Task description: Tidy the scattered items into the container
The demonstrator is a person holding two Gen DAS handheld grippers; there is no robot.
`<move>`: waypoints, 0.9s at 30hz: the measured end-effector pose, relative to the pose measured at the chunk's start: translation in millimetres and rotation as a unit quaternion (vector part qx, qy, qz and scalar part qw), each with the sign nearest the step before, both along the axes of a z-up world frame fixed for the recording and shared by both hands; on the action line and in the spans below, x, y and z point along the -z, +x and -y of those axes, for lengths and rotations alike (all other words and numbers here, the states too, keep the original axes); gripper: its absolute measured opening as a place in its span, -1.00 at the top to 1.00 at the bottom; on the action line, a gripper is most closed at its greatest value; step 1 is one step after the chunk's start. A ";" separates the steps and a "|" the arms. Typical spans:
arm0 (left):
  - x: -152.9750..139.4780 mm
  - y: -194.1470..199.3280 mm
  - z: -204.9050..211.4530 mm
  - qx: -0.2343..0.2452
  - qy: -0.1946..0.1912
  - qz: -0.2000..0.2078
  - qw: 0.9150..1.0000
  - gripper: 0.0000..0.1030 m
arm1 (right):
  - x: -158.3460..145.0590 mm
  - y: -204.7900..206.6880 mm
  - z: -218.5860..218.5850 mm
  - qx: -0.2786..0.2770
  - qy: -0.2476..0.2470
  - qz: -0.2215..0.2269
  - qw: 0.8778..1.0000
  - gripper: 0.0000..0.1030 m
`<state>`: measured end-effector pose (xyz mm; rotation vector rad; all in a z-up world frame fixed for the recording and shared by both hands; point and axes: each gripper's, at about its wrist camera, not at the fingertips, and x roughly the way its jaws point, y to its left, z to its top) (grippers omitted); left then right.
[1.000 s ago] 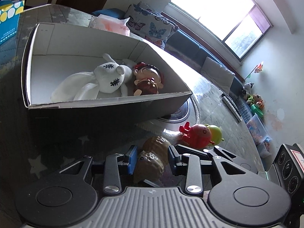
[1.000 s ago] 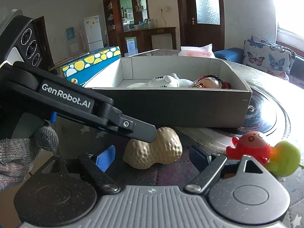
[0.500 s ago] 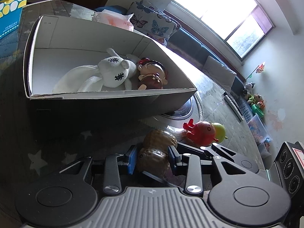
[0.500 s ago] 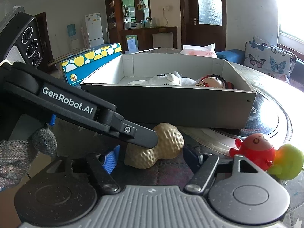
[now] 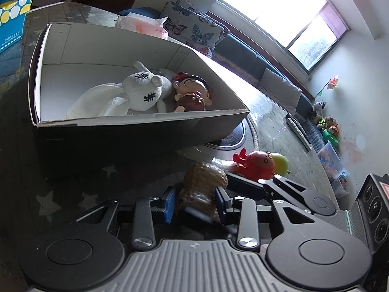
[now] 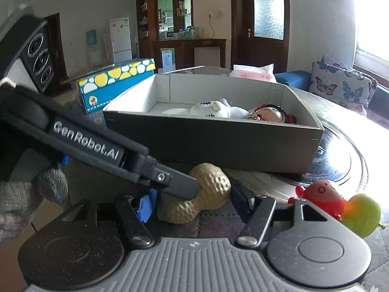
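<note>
A tan peanut toy (image 5: 204, 182) lies on the dark table in front of the cardboard box (image 5: 136, 121). My left gripper (image 5: 194, 202) is shut on it, blue pads pressing both sides. In the right wrist view the peanut toy (image 6: 204, 194) also sits between the fingers of my right gripper (image 6: 192, 206), whose jaws are closing with a slight gap left. A left finger (image 6: 180, 187) crosses onto the peanut. The box (image 6: 218, 146) holds a white plush bunny (image 5: 136, 92) and a doll (image 5: 192, 92). A red octopus toy (image 6: 321, 194) and a green toy (image 6: 362, 214) lie to the right.
A blue box with yellow spots (image 6: 116, 82) stands left of the cardboard box, and a pink tissue pack (image 5: 143, 24) behind it. A round turntable (image 6: 340, 160) lies under the box's right end. A gloved hand (image 6: 24, 202) holds the left gripper. A remote (image 5: 299, 133) lies farther right.
The right gripper's fingers have drawn in from wide apart to close beside the peanut. The left gripper keeps the same width on it. Both hands stay in place.
</note>
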<state>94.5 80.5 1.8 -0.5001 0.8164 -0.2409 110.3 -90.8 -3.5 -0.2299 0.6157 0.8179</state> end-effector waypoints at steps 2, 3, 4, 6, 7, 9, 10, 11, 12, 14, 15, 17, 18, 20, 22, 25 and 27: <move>-2.2 -3.0 0.3 0.001 -0.002 0.006 1.000 0.30 | -4.5 -1.4 0.6 0.000 -0.001 0.006 1.000 -0.24; -3.8 -4.1 0.3 0.000 -0.002 0.009 1.000 0.30 | -6.2 -2.4 0.6 0.000 -0.002 0.010 1.000 -0.24; -5.2 -4.8 0.3 -0.002 -0.001 0.011 1.000 0.34 | -7.0 -2.9 0.5 0.000 -0.002 0.011 1.000 -0.24; -5.8 -4.2 -0.5 -0.002 -0.001 0.012 1.000 0.36 | -6.9 -1.9 0.0 0.000 -0.002 0.009 1.000 -0.24; -4.8 -3.3 -1.0 -0.002 -0.002 0.008 1.000 0.36 | -5.6 -1.7 -0.5 0.000 -0.003 0.006 1.000 -0.24; -2.3 -2.5 -1.4 -0.002 -0.002 0.004 1.000 0.35 | -2.6 -1.6 -1.1 0.002 -0.004 0.004 1.000 -0.24; -1.7 -2.3 -1.6 -0.002 -0.003 0.003 1.000 0.35 | -1.4 -1.3 -0.6 0.005 -0.001 0.001 1.000 -0.24; -1.7 -2.3 -1.7 -0.002 -0.003 0.003 1.000 0.35 | -1.2 -0.7 -0.4 0.006 0.001 -0.001 1.000 -0.24; -1.7 -2.0 -1.6 -0.002 -0.002 0.003 1.000 0.35 | -1.1 -0.3 -0.5 0.006 0.001 -0.002 1.000 -0.24; -1.3 -1.4 -2.0 -0.003 -0.001 0.002 1.000 0.32 | -0.7 0.9 -1.0 0.006 0.002 -0.003 1.000 -0.24; -0.9 -0.7 -2.4 -0.004 -0.003 0.001 1.000 0.32 | -0.5 1.8 -1.4 0.005 0.002 -0.004 1.000 -0.24; 0.5 0.8 -4.1 -0.006 -0.009 -0.002 1.000 0.30 | 0.0 2.9 -1.8 0.006 0.004 -0.005 1.000 -0.25; 0.9 1.4 -4.9 -0.007 -0.011 -0.003 1.000 0.30 | 0.2 3.4 -1.6 0.007 0.006 -0.007 1.000 -0.26; 1.3 2.2 -5.5 -0.007 -0.014 -0.004 1.000 0.28 | 0.9 4.6 -1.1 0.009 0.009 -0.012 1.000 -0.28; 1.9 3.6 -4.8 -0.007 -0.014 -0.006 1.000 0.27 | 2.3 4.8 -1.1 0.010 0.008 -0.013 1.000 -0.29; 2.8 4.8 -4.2 -0.007 -0.015 -0.009 1.000 0.25 | 4.3 4.9 -0.8 0.009 0.006 -0.013 1.000 -0.32; 4.1 6.0 -4.0 -0.007 -0.019 -0.014 1.000 0.23 | 5.5 5.8 -0.1 0.009 0.005 -0.016 1.000 -0.32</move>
